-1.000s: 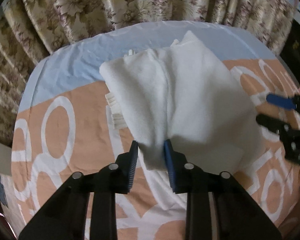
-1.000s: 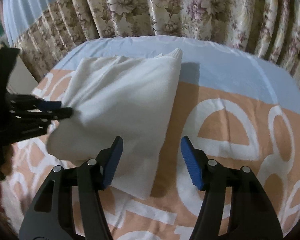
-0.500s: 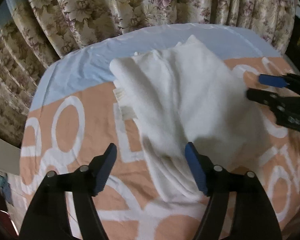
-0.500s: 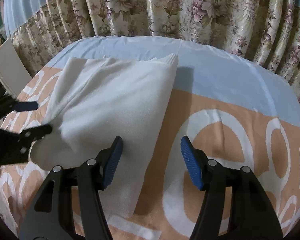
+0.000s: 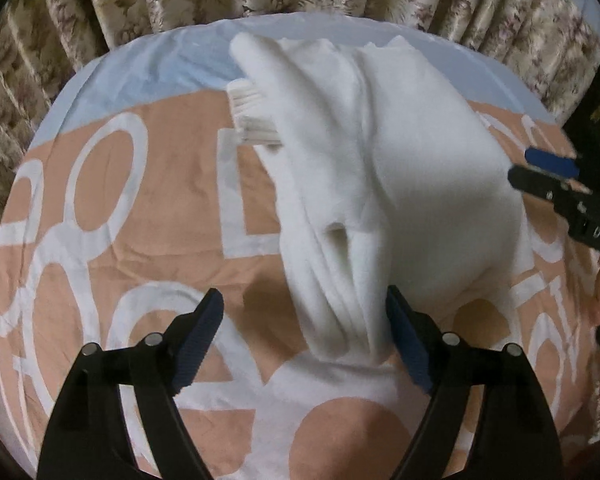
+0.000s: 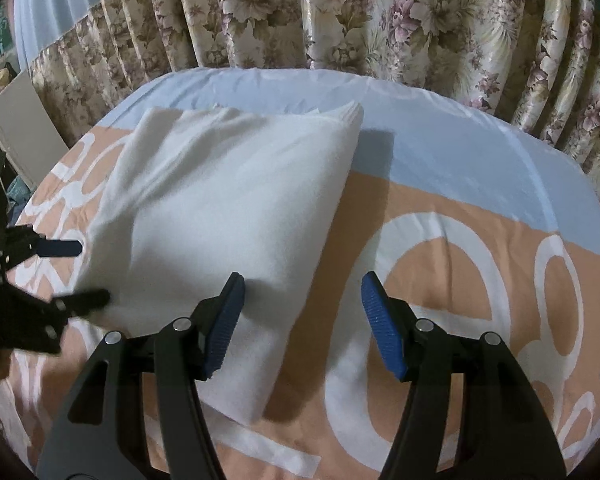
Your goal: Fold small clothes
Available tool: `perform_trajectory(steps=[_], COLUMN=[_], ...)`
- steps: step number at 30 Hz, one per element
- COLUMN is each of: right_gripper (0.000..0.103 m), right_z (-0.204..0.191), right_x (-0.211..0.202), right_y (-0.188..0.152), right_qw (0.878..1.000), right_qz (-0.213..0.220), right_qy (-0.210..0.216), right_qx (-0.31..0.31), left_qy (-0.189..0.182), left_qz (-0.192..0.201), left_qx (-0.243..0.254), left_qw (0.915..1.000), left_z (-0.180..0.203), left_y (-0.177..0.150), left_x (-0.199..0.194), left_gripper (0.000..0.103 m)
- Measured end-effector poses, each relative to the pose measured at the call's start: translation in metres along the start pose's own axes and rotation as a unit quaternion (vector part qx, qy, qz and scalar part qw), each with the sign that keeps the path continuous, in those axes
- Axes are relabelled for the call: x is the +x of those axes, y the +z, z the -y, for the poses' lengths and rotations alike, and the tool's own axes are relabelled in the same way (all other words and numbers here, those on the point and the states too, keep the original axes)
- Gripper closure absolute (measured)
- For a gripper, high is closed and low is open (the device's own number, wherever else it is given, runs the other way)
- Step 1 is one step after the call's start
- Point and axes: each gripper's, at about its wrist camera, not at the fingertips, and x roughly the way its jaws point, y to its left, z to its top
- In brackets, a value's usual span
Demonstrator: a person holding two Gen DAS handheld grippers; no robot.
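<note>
— White and soft, like fleece: the folded garment (image 5: 400,168) lies on the bed sheet (image 5: 148,216), a thick, roughly rectangular bundle. Where do its edges run?

— From the right wrist view the garment (image 6: 228,208) has one long straight edge on its right side, running from a stacked corner near the pale blue band of the sheet down to a thin corner close to the camera. Its left side is rounder and puffed. From the left wrist view the near end narrows into several layered folds, and a ribbed white hem sticks out at the far left edge.

— And the left gripper (image 5: 304,338)?

— Its blue ribbed fingers (image 5: 198,338) are spread wide and grip nothing. The right-hand finger sits just beside the garment's narrow layered end; I cannot tell whether it touches.

— The right gripper (image 6: 302,326)?

— Also spread wide, holding nothing. Its left finger (image 6: 224,322) is over the garment's near right portion, its other finger over bare sheet (image 6: 460,280). In the left wrist view the same gripper (image 5: 548,168) shows at the garment's right edge.

— Open room?

— Smooth peach sheet with large white rings and letters stretches to the right of the garment and to its left. Floral pleated curtains (image 6: 340,16) hang close behind the far edge of the bed, and a pale flat panel (image 6: 24,132) leans at the far left.
</note>
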Motion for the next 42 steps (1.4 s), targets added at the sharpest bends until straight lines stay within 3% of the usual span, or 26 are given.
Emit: perform_trajectory(steps=[3, 5, 8, 12, 14, 15, 17, 23, 29, 35, 36, 37, 38, 39, 41, 42], right_gripper=[0.041, 0.040, 0.040, 0.042, 0.070, 0.073, 0.084, 0.087, 0.087, 0.087, 0.087, 0.083, 0.077, 0.072, 0.040, 0.032], right_z=[0.004, 0.007, 0.004, -0.003, -0.005, -0.007, -0.009, 0.000, -0.005, 0.001, 0.000, 0.001, 0.004, 0.011, 0.023, 0.033], right_x=[-0.004, -0.006, -0.003, 0.012, 0.015, 0.015, 0.011, -0.013, -0.008, 0.001, -0.001, -0.004, -0.008, -0.014, -0.026, -0.034], right_y=[-0.004, -0.009, -0.017, -0.028, -0.030, -0.029, -0.027, -0.020, -0.037, -0.052, -0.051, -0.050, -0.047, -0.043, -0.036, -0.030], right_qw=[1.000, 0.998, 0.995, 0.993, 0.992, 0.991, 0.992, 0.985, 0.988, 0.990, 0.990, 0.990, 0.990, 0.989, 0.989, 0.988], right_qz=[-0.004, -0.012, -0.029, -0.061, -0.063, -0.062, -0.051, -0.022, -0.059, -0.064, -0.063, -0.060, -0.055, -0.046, -0.021, 0.001], right_qy=[0.014, 0.050, 0.087, 0.094, 0.104, 0.106, 0.108, 0.162, 0.141, 0.124, 0.125, 0.128, 0.131, 0.138, 0.147, 0.146], right_qx=[0.009, 0.025, 0.031, 0.035, 0.041, 0.043, 0.039, 0.059, 0.001, -0.014, -0.019, -0.019, -0.013, -0.002, 0.025, 0.047], left_qy=[-0.025, -0.022, -0.023, -0.012, -0.009, -0.009, -0.018, -0.058, -0.096, -0.120, -0.111, -0.101, -0.088, -0.072, -0.043, -0.044], left_qz=[0.005, 0.007, 0.012, 0.013, 0.013, 0.013, 0.013, 0.010, 0.005, 0.004, 0.006, 0.009, 0.012, 0.017, 0.037, 0.044], left_qx=[-0.014, -0.012, 0.010, 0.049, 0.057, 0.059, 0.060, 0.043, 0.021, -0.002, -0.001, 0.000, -0.002, -0.003, -0.001, -0.001], left_qw=[0.9996, 0.9997, 0.9996, 0.9986, 0.9982, 0.9981, 0.9979, 0.9973, 0.9951, 0.9928, 0.9938, 0.9949, 0.9960, 0.9973, 0.9984, 0.9981], left_z=[-0.008, -0.007, 0.006, 0.026, 0.030, 0.030, 0.028, 0.009, -0.005, -0.012, -0.012, -0.012, -0.011, -0.012, -0.010, -0.009], left_y=[0.000, 0.002, 0.004, 0.005, 0.007, 0.008, 0.012, 0.011, -0.008, -0.010, -0.008, -0.007, -0.007, -0.007, -0.006, -0.004], left_x=[-0.006, -0.008, -0.008, -0.001, 0.002, 0.002, 0.002, -0.016, -0.015, -0.007, -0.009, -0.012, -0.016, -0.022, -0.039, -0.045], left_gripper=[0.028, 0.030, 0.047, 0.071, 0.078, 0.081, 0.083, 0.084, 0.084, 0.078, 0.070, 0.056, 0.045, 0.026, 0.021, 0.015])
